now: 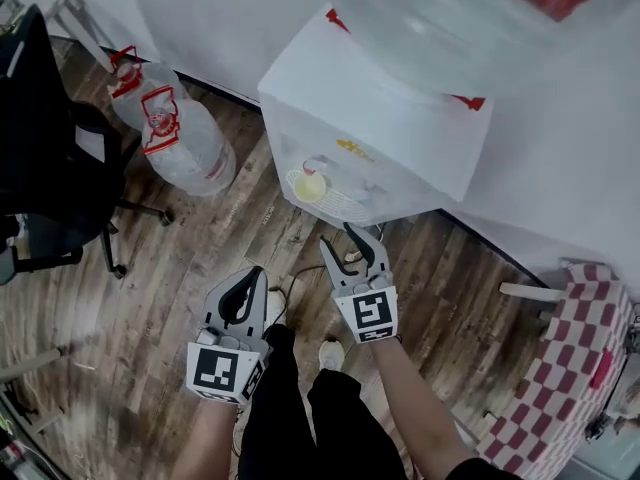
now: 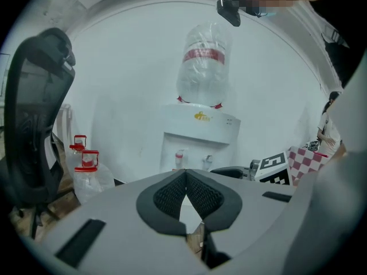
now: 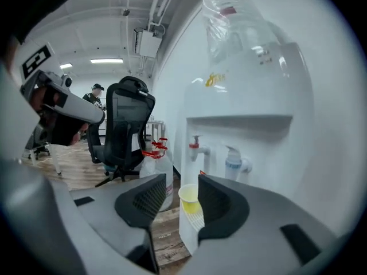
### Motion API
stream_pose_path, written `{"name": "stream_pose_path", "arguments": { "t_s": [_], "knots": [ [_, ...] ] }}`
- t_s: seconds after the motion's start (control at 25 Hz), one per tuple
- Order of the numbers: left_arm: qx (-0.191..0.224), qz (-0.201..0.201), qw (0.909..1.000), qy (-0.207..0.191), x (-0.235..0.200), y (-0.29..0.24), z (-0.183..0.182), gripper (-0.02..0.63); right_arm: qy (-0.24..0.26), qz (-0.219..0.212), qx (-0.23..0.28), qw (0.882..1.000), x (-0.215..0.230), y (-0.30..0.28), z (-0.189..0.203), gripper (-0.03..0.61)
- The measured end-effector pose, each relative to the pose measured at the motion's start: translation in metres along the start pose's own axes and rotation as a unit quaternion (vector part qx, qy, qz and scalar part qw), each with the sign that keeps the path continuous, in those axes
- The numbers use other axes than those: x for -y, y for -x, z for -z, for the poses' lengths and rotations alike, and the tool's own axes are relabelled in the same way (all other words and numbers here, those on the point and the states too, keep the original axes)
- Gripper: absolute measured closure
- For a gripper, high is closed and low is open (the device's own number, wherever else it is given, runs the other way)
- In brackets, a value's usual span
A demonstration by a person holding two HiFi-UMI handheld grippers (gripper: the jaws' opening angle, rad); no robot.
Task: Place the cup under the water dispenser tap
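A small yellow cup point(image 1: 310, 185) stands on the drip tray of the white water dispenser point(image 1: 380, 118), below its red tap point(image 3: 196, 145); a blue tap point(image 3: 234, 160) is beside it. My right gripper point(image 1: 338, 234) hovers in front of the dispenser, a little short of the cup, open with nothing between its pads. In the right gripper view the cup point(image 3: 190, 198) shows through the gap of the right gripper point(image 3: 175, 191), clearly beyond the pads. My left gripper point(image 1: 258, 271) hangs lower and to the left, shut and empty. In its own view the left gripper point(image 2: 186, 173) faces the dispenser point(image 2: 198, 136).
Two spare water jugs with red caps point(image 1: 190, 143) stand on the wooden floor left of the dispenser. A black office chair point(image 1: 50, 168) is at the far left. A red-and-white checked object point(image 1: 580, 368) sits at the right. A large bottle point(image 2: 202, 65) tops the dispenser.
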State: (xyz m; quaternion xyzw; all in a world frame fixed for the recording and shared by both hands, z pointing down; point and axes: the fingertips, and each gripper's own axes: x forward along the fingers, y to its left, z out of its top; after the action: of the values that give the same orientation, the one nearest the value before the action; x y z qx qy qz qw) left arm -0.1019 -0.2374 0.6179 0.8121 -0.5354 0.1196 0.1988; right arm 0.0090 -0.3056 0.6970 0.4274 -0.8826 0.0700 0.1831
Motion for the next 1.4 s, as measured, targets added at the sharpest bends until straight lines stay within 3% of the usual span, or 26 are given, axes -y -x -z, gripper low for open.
{"name": "stream_pose_path", "arguments": {
  "t_s": [0.24,0.36,0.56,0.84,1.04,1.4],
  "knots": [
    [0.003,-0.017,0.9998,0.0,0.037,0.045,-0.043,0.6,-0.01,-0.021,-0.003,1.0,-0.007,0.063,-0.045,0.51],
    [0.01,-0.027,0.9996,0.004,0.056,0.068,-0.063,0.6,-0.009,-0.027,-0.006,1.0,-0.005,0.097,-0.063,0.534],
    [0.018,-0.039,0.999,0.001,0.086,0.102,-0.091,0.6,-0.016,-0.034,0.005,0.999,0.001,0.153,-0.092,0.545],
    [0.01,-0.052,0.9985,0.016,0.121,0.154,-0.102,0.6,-0.04,-0.041,0.023,0.998,0.002,0.227,-0.125,0.548],
    [0.014,-0.049,0.9987,0.01,0.142,0.187,-0.117,0.6,-0.031,-0.058,0.029,0.997,-0.01,0.272,-0.146,0.551],
    [0.035,-0.011,0.999,-0.026,0.163,0.227,-0.148,0.6,-0.034,-0.059,0.07,0.995,-0.042,0.328,-0.189,0.552]
  ]
}}
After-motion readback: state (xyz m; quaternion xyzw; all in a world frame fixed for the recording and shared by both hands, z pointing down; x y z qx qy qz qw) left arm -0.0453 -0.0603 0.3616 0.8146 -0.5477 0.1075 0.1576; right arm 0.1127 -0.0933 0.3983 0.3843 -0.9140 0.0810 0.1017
